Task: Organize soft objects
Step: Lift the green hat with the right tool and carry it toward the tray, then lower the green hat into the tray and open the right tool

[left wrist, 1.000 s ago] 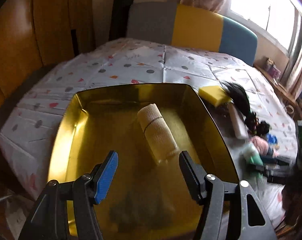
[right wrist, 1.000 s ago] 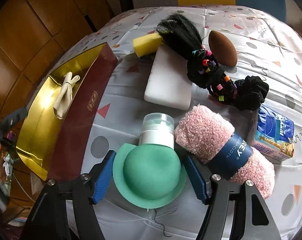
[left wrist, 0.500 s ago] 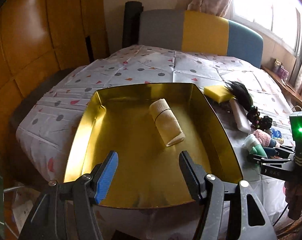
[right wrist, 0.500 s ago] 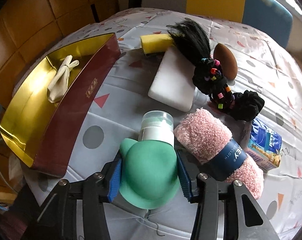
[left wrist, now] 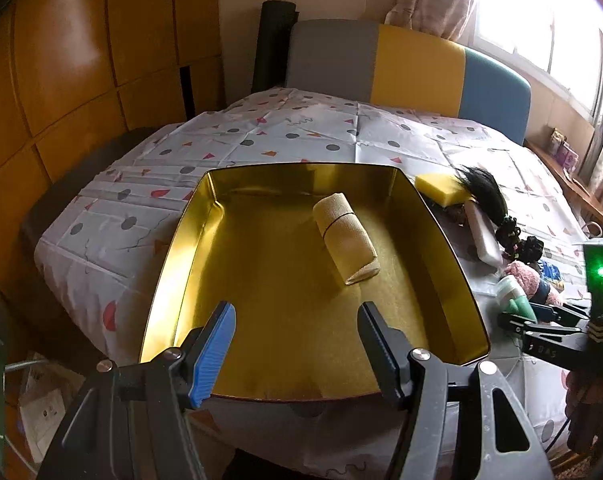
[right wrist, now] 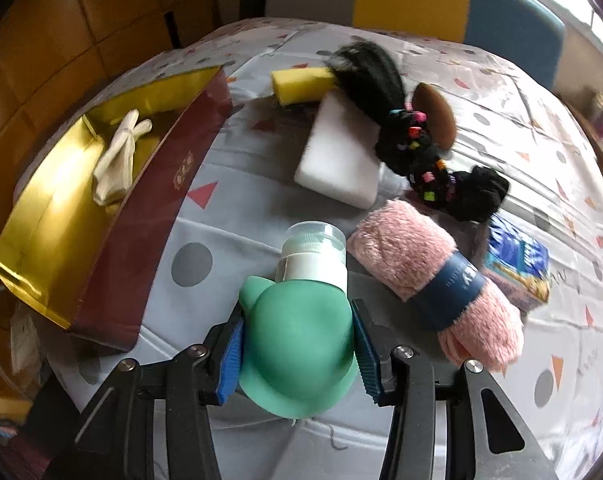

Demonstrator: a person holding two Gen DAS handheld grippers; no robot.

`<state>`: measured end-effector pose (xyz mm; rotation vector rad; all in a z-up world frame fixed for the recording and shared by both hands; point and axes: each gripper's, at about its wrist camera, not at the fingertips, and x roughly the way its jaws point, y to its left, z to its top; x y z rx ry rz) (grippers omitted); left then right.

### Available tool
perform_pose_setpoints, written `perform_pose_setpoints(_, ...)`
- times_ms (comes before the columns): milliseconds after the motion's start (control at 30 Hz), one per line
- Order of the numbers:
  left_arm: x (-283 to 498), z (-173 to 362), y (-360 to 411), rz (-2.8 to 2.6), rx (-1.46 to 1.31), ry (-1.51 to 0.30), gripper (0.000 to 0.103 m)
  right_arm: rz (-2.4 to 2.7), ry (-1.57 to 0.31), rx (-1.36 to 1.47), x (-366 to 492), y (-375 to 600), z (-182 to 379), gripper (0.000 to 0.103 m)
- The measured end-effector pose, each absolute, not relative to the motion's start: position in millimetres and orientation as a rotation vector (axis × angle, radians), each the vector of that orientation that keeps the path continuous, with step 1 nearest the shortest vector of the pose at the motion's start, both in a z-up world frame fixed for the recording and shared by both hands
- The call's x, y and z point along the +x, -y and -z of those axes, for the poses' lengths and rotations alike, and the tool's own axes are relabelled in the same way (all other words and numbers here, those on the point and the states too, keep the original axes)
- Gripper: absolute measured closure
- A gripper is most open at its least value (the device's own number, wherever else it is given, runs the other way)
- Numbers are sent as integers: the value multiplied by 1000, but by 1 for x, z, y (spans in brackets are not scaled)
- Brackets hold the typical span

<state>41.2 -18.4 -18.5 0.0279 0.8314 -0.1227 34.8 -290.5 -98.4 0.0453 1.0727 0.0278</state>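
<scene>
Right now the right gripper (right wrist: 297, 344) has its blue-padded fingers (right wrist: 229, 354) pinching the soft green silicone squeeze bottle with a white cap (right wrist: 301, 332), both pads pressed into the rounded body, cap pointing away from the camera. Bottle looks low over the patterned grey tablecloth (right wrist: 229, 216); cannot tell whether it touches. It sits just beside the rolled pink fluffy towel with a navy band (right wrist: 429, 276). The left gripper (left wrist: 297, 344) hovers with fingers spread wide and empty, over the near edge of the open gold-lined tin box (left wrist: 181, 264), which holds only a beige rolled elastic bandage (left wrist: 347, 240).

Still out on the cloth: yellow sponge (right wrist: 301, 84), white foam block (right wrist: 341, 160), black hairpiece with coloured bands (right wrist: 389, 120), brown oval puff (right wrist: 435, 114), black scrunchie (right wrist: 481, 192), blue tissue packet (right wrist: 517, 264).

Risks, as a guess:
- The silicone body is squashy and tapered, so it may squirt forward out of the pads during the carry.
- A tighter squeeze could pop the cap or leak contents.
- The bottle could clip the box's dark red outer wall (right wrist: 153, 232) if carried in too low.
- The towel is close enough to be dragged along.
</scene>
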Motion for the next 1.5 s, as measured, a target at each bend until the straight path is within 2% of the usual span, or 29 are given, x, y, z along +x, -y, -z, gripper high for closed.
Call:
perform_pose_setpoints(233,43,24,12,133,-4,-851,39,-23,-982,88,29,285,55,54)
perform_pose_setpoints(500,44,25,4,124,-30,-855,39,-145,-909,34,37,223,21,54)
perform_pose_setpoints(933,46,27,-17,80,-54,-860,39,-227,-969,-74,60,158,43,53)
perform_pose_setpoints(1033,46,27,-21,70,-64,-859,39,-212,-1001,-99,75,148,53,51)
perform_pose_setpoints(1100,47,26,-25,61,-71,-857,39,-213,-1022,-116,85,140,59,44)
perform_pose_setpoints(1200,47,26,-28,52,-73,-856,39,-134,-1045,-190,95,132,72,40)
perform_pose_setpoints(1500,46,25,-26,47,-69,-853,39,-143,-997,-144,79,139,66,38)
